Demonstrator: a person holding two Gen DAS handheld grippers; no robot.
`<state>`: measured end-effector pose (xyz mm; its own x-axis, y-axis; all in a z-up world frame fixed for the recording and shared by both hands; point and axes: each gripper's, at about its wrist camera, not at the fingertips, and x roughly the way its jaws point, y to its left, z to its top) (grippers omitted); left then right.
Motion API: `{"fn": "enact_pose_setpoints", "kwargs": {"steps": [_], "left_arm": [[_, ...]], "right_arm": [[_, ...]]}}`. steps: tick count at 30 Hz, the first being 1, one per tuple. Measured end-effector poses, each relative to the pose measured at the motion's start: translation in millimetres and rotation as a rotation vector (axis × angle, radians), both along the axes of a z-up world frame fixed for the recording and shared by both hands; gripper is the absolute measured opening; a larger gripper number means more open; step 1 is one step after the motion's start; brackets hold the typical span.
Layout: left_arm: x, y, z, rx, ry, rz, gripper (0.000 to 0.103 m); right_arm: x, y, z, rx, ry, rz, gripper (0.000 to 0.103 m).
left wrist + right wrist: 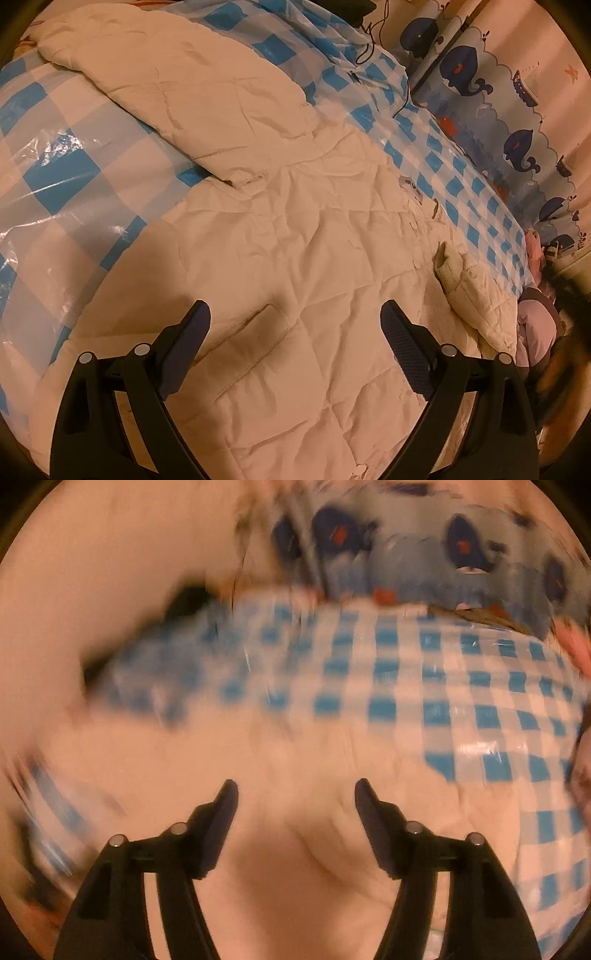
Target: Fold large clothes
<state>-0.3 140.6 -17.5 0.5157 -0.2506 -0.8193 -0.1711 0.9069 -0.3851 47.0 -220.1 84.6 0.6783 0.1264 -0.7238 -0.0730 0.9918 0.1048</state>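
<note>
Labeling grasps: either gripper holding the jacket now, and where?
Nothing held. Left gripper and right gripper are both open above the white quilted jacket.

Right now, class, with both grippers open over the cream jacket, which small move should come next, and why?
Probably lower the left gripper and pinch the cream jacket. Its sleeve still lies stretched across the checked cover, and neither it nor the right gripper holds cloth.

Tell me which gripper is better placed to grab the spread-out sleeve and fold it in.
Left, probably. The left gripper hangs open over the jacket, sleeve sharp ahead. The right gripper, also open, gives a blurred view.
</note>
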Motion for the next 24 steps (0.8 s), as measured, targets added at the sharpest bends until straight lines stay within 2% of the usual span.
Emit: {"fn": "enact_pose_setpoints", "kwargs": {"steps": [4,5,11,13,15,16,18,21,24], "left_arm": [[0.2,-4.1,-1.8,0.010,0.004,-0.009,0.089],[0.5,-4.4,-2.4,0.008,0.005,-0.010,0.089],[0.5,-7.1,-6.2,-0.004,0.018,-0.020,0.089],[1.2,-9.8,-7.7,-0.005,0.022,-0.026,0.089],[0.8,-12.1,-8.7,-0.001,0.023,-0.031,0.089],[1.1,-12.6,-9.2,0.001,0.024,-0.033,0.089],[1.6,-12.5,-10.8,-0.001,0.029,-0.035,0.089],[3.3,-13.7,-13.3,-0.010,0.040,-0.038,0.089],[3.6,-15.9,-14.1,-0.013,0.044,-0.044,0.089]], "right_arm": [[18.6,28.8,-64.1,-0.205,0.114,0.061,0.065],[26.3,32.4,-77.9,-0.240,0.143,0.070,0.071],[57.6,33.8,-132.0,-0.406,0.263,0.067,0.075],[66.4,18.4,-145.2,-0.335,0.300,0.035,0.075],[68.4,3.2,-146.7,-0.247,0.293,-0.012,0.053],[69.3,-8.2,-147.6,-0.178,0.294,-0.036,0.048],[67.2,-27.6,-145.6,-0.056,0.278,-0.064,0.027],[55.1,-64.5,-128.9,0.172,0.209,-0.121,0.019],[33.7,-101.8,-103.3,0.405,0.094,-0.168,0.017]]}}
